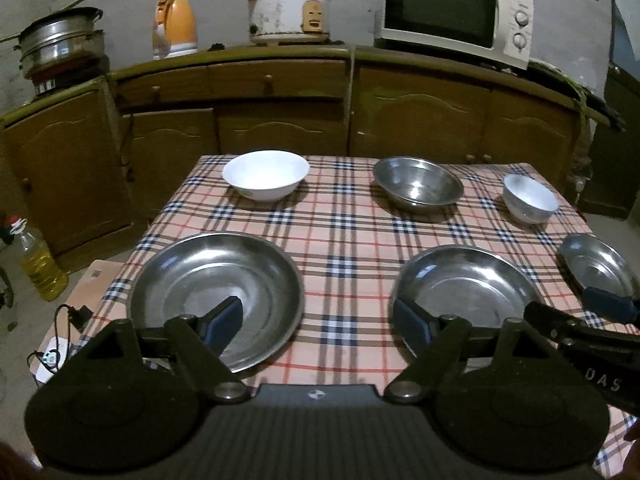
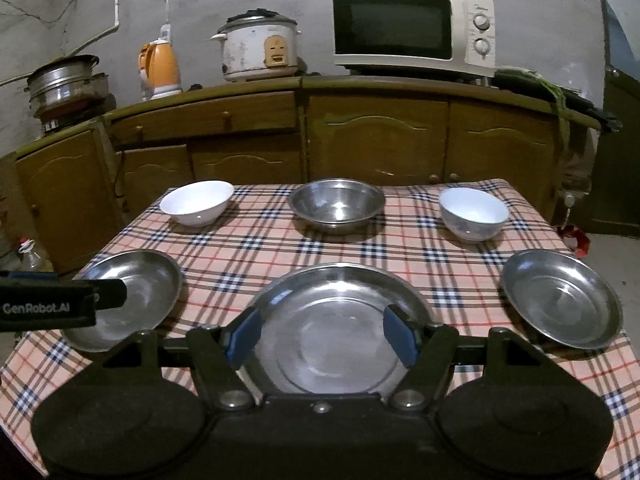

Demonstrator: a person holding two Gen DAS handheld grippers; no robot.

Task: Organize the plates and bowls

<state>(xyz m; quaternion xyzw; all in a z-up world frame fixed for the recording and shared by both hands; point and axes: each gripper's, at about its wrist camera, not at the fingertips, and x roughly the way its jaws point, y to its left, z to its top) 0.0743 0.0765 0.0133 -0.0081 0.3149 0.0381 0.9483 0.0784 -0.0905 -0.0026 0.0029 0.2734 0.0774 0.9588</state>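
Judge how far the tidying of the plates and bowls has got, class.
Done: nothing; no dish is stacked. Three steel plates, left, middle and right, lie apart, as do the white bowl, steel bowl and small white bowl. In hand: nothing; the left gripper and right gripper are open. Left: everything.

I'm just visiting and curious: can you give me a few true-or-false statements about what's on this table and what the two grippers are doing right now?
1. Three steel plates sit in the near row. True.
2. The middle bowl in the far row is white. False: it is the steel bowl, between two white bowls.
3. The right gripper holds a plate. False: it is open, holding nothing.
4. The left gripper is open. True.
5. The dishes are stacked. False: each sits apart on the checked cloth.
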